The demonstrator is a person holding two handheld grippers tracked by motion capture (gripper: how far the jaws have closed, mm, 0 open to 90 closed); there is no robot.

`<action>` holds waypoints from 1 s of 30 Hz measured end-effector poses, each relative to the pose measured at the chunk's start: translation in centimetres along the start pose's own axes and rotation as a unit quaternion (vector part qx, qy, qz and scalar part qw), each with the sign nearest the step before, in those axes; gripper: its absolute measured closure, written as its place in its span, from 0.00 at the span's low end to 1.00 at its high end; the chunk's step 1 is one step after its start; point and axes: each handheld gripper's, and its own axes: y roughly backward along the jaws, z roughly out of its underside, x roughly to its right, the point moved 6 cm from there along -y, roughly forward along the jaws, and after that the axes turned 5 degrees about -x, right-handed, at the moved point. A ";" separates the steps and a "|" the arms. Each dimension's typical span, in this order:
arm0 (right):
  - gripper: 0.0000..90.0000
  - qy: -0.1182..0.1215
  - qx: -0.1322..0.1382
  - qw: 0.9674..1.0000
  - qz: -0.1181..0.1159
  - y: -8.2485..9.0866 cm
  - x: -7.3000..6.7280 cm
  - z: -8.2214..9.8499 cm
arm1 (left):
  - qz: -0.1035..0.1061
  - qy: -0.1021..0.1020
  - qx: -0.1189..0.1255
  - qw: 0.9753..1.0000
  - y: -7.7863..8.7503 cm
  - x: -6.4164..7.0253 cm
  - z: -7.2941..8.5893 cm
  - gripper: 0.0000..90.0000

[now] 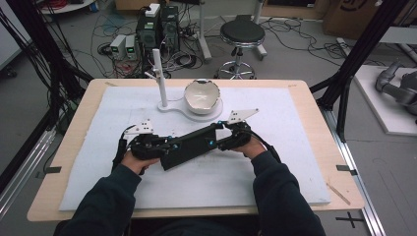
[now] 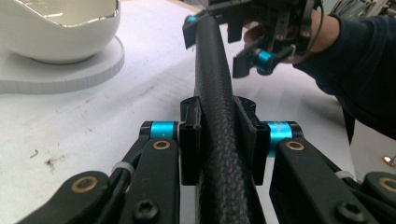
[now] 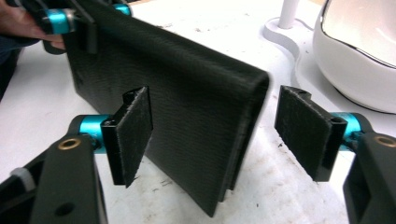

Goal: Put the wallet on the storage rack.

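Left gripper (image 2: 218,137) clamps black wallet (image 2: 215,93), edge up

case (image 3: 187,93): black, matt, woven-textured leather look | bowl (image 1: 201,94): white, glossy ceramic look | table (image 1: 300,98): pale wood edge | mat (image 1: 275,162): white, matt, slightly rough foam
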 end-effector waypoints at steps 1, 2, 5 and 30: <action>0.36 0.004 0.001 1.000 -0.003 0.0 0.0 0.0 | -0.003 0.002 0.002 1.000 -0.1 -0.2 0.0 0.81; 0.36 0.002 -0.001 1.000 -0.004 0.1 -0.1 0.0 | -0.006 0.003 0.003 1.000 -0.1 -0.3 0.0 0.81; 0.39 -0.004 -0.008 1.000 -0.007 0.3 0.0 0.1 | -0.022 0.003 0.002 1.000 -0.2 -0.7 0.1 0.80; 0.50 0.018 -0.025 0.999 -0.045 -0.8 -2.1 0.9 | -0.109 0.064 -0.025 0.992 1.0 -3.5 1.7 0.39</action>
